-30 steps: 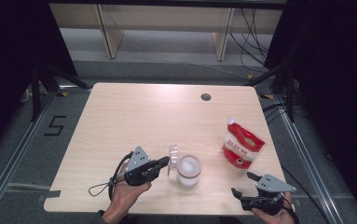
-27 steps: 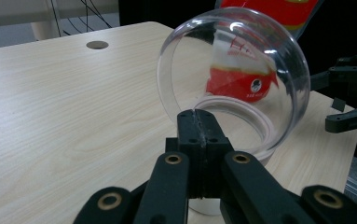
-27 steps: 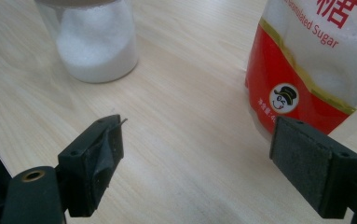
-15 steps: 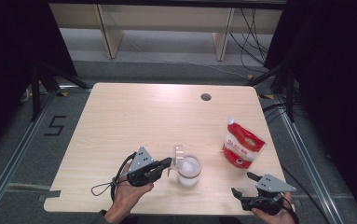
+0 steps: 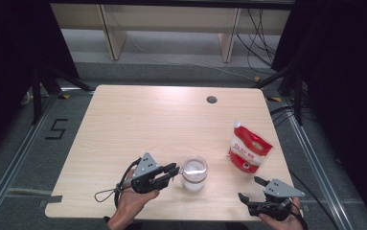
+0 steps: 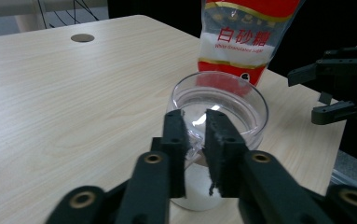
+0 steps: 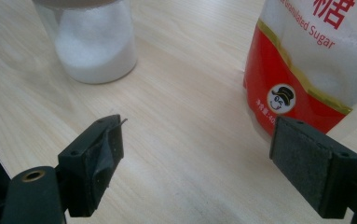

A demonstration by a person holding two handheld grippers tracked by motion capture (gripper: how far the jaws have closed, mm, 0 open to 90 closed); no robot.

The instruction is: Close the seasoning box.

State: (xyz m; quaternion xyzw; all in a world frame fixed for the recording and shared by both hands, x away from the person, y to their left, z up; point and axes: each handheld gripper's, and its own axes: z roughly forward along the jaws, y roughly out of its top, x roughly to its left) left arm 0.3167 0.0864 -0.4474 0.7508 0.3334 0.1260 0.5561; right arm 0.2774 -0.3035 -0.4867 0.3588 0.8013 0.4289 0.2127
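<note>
While you're easing left gripper (image 6: 195,122) jaws just apart at jar (image 5: 194,173) rim, nothing pinched, jar's sitting at table (image 5: 138,120) 6 o'clock; right gripper (image 7: 206,154) idling wide, empty, for sugar bag (image 5: 248,149).

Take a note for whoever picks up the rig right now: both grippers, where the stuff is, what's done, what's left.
Left gripper: at the near side of the jar. Its jaws have just been opening and stand a narrow gap apart, with a clear bit of the jar's rim between them, apparently not pinched.
Right gripper: wide open, nothing in it, low at the table's near edge, facing the bag.
Things: the jar stands upright near the front edge; the sugar bag stands to its right, apart from it.
Done: white sugar is in the jar.
Left: probably back the left gripper off; whether the bag is sealed is unclear.
</note>
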